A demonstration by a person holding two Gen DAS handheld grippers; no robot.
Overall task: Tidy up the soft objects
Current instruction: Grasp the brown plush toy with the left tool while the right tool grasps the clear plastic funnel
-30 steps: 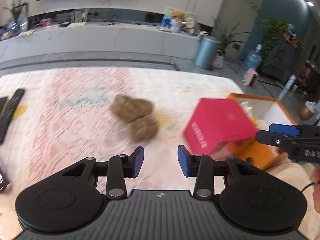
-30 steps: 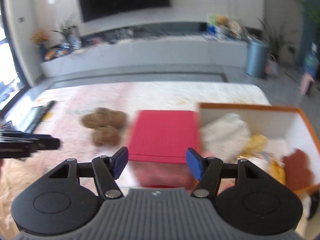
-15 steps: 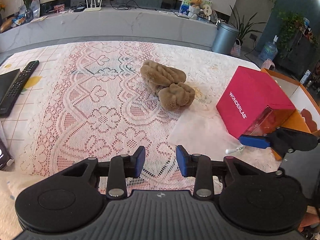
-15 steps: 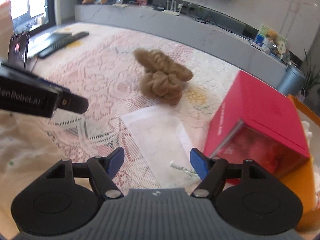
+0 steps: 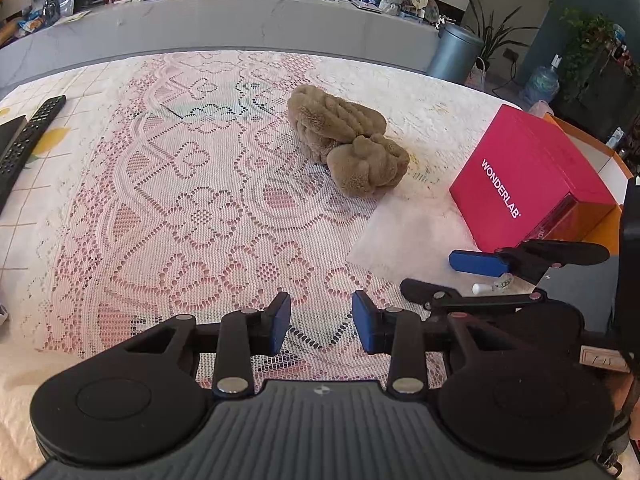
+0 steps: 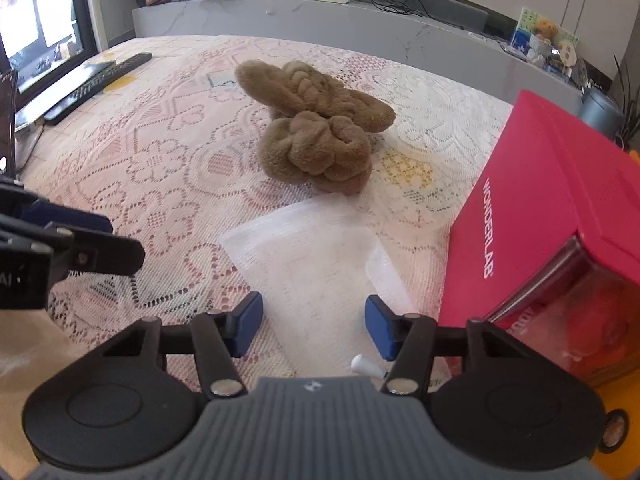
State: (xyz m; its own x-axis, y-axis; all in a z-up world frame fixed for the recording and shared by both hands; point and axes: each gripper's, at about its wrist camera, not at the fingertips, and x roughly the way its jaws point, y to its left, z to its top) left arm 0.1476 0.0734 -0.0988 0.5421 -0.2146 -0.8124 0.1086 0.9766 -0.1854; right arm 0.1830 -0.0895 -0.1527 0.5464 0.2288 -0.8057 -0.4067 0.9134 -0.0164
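Left wrist view: pink box (image 5: 532, 176) reads WONDERLAB; left tool (image 5: 322, 322) and right tool (image 6: 314, 326) both spread, empty.

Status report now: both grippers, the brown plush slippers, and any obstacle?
Left gripper open, empty. Right gripper open, over mesh bag. Brown slippers untouched on lace cloth. Pink box close right.

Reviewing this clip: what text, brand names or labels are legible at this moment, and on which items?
"WONDERLAB" in white on the side of the pink box.
Lettering on the clear end of the pink box: too blurred to read.
Print on the left gripper: cut off, unreadable.
Remote control buttons: too small to read.
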